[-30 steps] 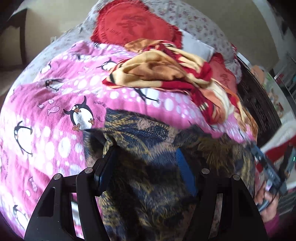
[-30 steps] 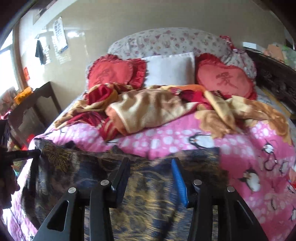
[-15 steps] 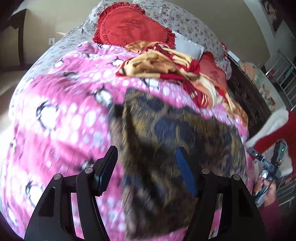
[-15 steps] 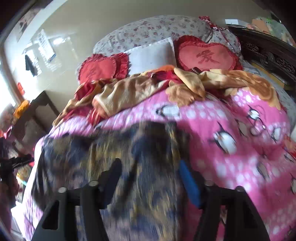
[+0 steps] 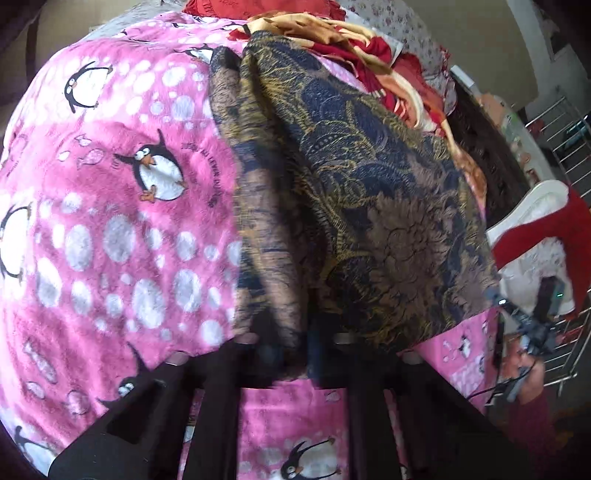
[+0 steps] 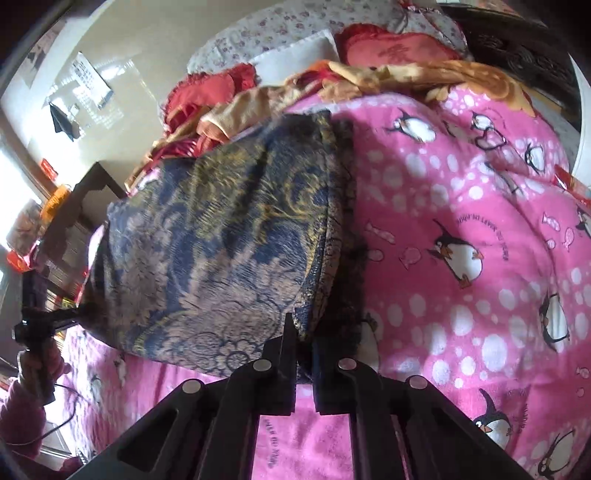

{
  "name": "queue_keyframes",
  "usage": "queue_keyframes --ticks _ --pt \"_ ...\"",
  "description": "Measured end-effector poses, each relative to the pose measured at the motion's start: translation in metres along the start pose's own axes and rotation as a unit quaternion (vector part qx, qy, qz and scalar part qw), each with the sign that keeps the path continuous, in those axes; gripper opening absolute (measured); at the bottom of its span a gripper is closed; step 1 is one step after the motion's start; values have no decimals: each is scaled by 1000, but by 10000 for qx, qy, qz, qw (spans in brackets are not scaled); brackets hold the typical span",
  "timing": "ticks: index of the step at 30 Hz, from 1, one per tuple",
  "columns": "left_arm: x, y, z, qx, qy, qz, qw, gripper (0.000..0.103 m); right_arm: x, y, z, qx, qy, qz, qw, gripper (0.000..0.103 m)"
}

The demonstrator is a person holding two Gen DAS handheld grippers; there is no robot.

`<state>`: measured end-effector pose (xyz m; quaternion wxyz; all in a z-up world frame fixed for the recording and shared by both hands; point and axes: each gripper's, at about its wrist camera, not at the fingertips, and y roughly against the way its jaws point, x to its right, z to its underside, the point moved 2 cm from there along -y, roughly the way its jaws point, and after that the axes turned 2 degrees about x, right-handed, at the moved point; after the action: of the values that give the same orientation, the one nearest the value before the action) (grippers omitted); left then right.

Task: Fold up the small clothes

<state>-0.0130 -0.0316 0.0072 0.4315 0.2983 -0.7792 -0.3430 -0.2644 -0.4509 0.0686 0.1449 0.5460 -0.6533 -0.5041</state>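
Both my grippers have just clamped shut: left gripper (image 5: 295, 343) and right gripper (image 6: 303, 354) each pinch a near corner of the patterned garment (image 5: 369, 192), spread ahead on the penguin blanket (image 5: 110, 221). Advise lifting both corners evenly, keeping the edge taut.

Two wrist cameras, both close over the bed and tilted steeply down.

The left view looks along its hand-held gripper (image 5: 295, 354) from the bed's near left, facing the pillows (image 5: 417, 22); the right view does likewise along its own hand-held gripper (image 6: 303, 354) from the near right. Both share the dark patterned cloth (image 5: 369, 184) and pink penguin blanket (image 5: 110, 221), and each catches the other gripper at its edge.
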Motion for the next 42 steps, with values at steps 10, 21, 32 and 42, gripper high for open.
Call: queue_keyframes --ticks 10,21,32,42 --pt "-33 18 19 100 290 33 9995 5 29 10 14 -135 -280 404 9987 5" --pt "-6 46 7 797 93 -387 9960 48 -94 -6 -60 617 946 119 9935 48" --pt "-18 1 13 587 256 -843 9944 53 -172 -159 -123 296 1609 537 9851 23" --pt "-14 -3 13 690 151 -980 9927 55 -213 -134 -117 176 1888 252 9815 32"
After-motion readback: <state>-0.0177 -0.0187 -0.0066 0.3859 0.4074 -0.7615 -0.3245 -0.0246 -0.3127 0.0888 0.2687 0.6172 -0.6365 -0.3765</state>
